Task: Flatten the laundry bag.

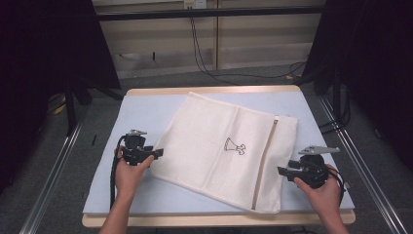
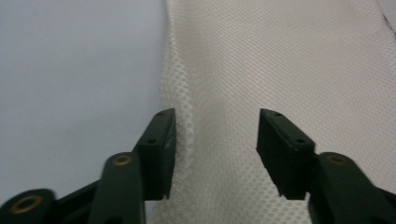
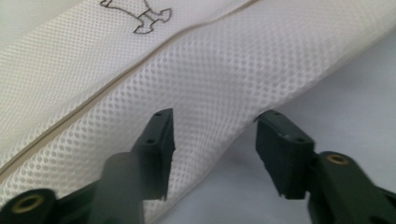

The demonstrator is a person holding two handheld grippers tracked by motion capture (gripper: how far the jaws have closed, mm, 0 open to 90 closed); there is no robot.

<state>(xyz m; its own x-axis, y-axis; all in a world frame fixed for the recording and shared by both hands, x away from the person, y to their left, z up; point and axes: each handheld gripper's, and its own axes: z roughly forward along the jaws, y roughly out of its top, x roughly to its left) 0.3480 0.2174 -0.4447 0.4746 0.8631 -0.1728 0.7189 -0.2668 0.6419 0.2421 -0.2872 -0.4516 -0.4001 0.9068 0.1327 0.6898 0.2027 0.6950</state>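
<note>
A bag (image 1: 219,151) lies askew on a mat (image 1: 146,109) on the bench (image 1: 204,90). The left tongs (image 1: 157,155) sit at its left edge. The right tongs (image 1: 283,170) sit at its right edge.

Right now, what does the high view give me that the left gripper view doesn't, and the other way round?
High view alone: the whole mesh bag lying slanted on the blue mat, its zipper and small black print, the person's hands, and the right tongs at the bag's right edge. Left gripper view alone: the weave up close, and the left tongs with jaws apart and nothing pressed between them. Both share: the bag's left edge against the mat, with the left tongs there.
</note>
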